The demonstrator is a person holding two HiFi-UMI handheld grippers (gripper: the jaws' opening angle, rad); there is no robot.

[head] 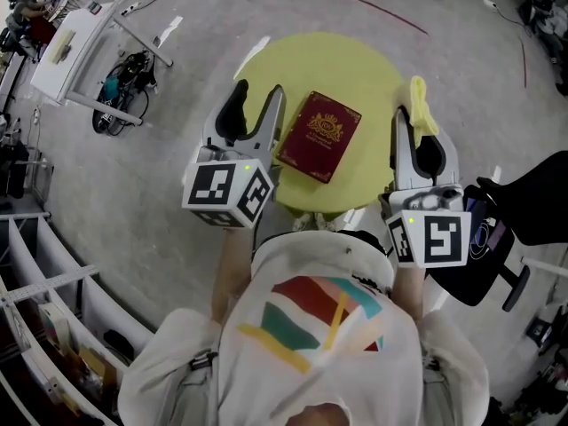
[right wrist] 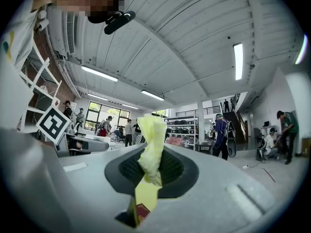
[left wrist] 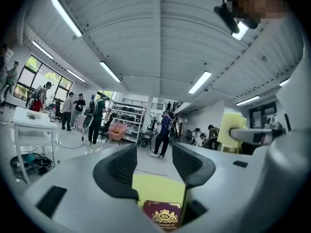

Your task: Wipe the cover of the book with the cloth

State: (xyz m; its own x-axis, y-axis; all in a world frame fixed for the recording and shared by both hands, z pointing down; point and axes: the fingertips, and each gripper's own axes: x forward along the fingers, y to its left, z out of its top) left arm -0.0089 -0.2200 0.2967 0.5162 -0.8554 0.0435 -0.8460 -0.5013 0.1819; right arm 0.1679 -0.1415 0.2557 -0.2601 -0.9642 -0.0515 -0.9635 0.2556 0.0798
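Note:
A maroon book (head: 319, 136) with a gold crest lies shut on the small round yellow table (head: 355, 67). My left gripper (head: 259, 93) is open beside the book's left edge, and its jaws are empty. In the left gripper view the left gripper (left wrist: 154, 154) points level, with the book (left wrist: 165, 217) and the table (left wrist: 158, 188) low between the jaws. My right gripper (head: 417, 127) is at the table's right rim, shut on a yellow cloth (head: 421, 105). The right gripper view shows the cloth (right wrist: 151, 144) standing up out of the right gripper (right wrist: 151, 166), with the book (right wrist: 142, 211) below.
A black office chair (head: 524, 211) stands close on the right. A white table (head: 75, 51) and a bag (head: 124, 91) are on the floor at the far left. White shelving (head: 44, 282) runs along the lower left. Several people stand in the far room (left wrist: 92, 115).

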